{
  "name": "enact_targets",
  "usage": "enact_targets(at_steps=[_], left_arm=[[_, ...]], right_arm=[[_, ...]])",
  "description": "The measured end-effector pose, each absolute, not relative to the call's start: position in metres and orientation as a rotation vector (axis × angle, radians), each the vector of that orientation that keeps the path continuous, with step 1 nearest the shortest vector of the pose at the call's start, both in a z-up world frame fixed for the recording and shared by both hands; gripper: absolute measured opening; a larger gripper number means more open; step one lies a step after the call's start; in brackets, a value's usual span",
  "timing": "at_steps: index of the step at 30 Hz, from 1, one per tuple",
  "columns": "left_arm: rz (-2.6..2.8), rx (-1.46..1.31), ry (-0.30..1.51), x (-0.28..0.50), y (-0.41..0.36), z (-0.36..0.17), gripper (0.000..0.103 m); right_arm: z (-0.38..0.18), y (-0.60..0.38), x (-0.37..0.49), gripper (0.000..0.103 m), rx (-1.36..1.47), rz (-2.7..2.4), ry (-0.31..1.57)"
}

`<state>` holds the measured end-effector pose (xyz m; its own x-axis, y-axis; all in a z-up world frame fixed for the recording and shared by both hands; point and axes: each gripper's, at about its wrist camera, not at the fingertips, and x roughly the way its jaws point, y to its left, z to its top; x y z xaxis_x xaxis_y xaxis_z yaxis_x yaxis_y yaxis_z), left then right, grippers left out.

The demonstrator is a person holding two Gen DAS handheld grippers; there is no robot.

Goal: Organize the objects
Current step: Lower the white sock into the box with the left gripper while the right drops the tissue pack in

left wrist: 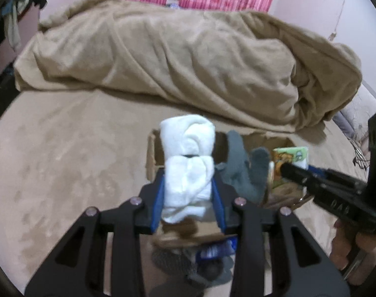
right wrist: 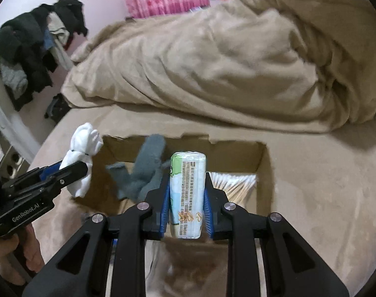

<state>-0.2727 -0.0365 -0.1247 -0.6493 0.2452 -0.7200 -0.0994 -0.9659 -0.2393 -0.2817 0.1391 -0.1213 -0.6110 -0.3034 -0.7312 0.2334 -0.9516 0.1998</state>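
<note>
**Both claws loaded, hovering over the box on the bed**

Going left to right. The left claw (left wrist: pixel 188 193) is clamped down on a rolled-up white sock bundle (left wrist: pixel 188 163), squeezed between its blue pads, about half of the roll sticking out past the fingertips. From the right wrist view it hangs over the left edge of the cardboard box (right wrist: pixel 262 158), so my guess is it's lined up to drop into the left part of the box.

Inside the box, left of centre, there's a grey sock (right wrist: pixel 143 173) flopped loosely, one end poking up above the rim. Looks like soft stuff is getting grouped on that side.

Next, the right claw (right wrist: pixel 186 198) is closed snugly on a pack of tissues (right wrist: pixel 188 193), held upright by its long sides, which keeps it from twisting in the grip. It sits over the middle of the box, near the front edge.

In the right-hand part of the box lies a bunch of cotton swabs (right wrist: pixel 235 185) with wooden sticks. I'd say the tissues are headed next to them, toiletries together.

The box sits on the tan bed sheet, with a crumpled beige blanket (right wrist: pixel 212 61) along the far side of the bed.
</note>
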Motion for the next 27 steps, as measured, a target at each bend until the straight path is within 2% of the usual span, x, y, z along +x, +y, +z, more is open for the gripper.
enact_targets(at_steps=[5, 6, 7, 8, 9, 10, 16, 21, 27], left_arm=[[2.69, -1.25, -0.207, -0.281, -0.027, -0.138, 0.041], [2.694, -1.254, -0.196, -0.281, -0.025, -0.138, 0.042], [2.69, -1.263, -0.197, -0.281, -0.025, -0.137, 0.046], [2.686, -1.27, -0.204, -0.281, -0.023, -0.135, 0.058], [2.673, -1.268, -0.225, -0.28, -0.023, -0.133, 0.062], [2.663, -1.259, -0.25, -0.277, -0.024, -0.13, 0.067], [2.758, -1.15, -0.255, -0.233, -0.028, -0.085, 0.078], [2.811, -1.04, -0.272, -0.168, -0.037, -0.041, 0.079], [2.843, -1.008, -0.272, -0.098, -0.043, -0.018, 0.084]], right_arm=[[-0.149, 0.133, -0.291, 0.027, 1.262, -2.55, -0.139], [-0.153, 0.132, -0.291, 0.033, 1.277, -2.541, -0.128], [-0.154, 0.131, -0.291, 0.047, 1.281, -2.537, -0.123], [-0.154, 0.131, -0.289, 0.055, 1.273, -2.539, -0.119], [-0.152, 0.131, -0.288, 0.067, 1.263, -2.545, -0.115], [-0.149, 0.131, -0.285, 0.07, 1.246, -2.554, -0.106], [-0.122, 0.136, -0.26, 0.071, 1.197, -2.574, -0.068], [-0.083, 0.145, -0.216, 0.071, 1.124, -2.613, -0.037], [-0.04, 0.154, -0.156, 0.072, 1.042, -2.623, 0.005]])
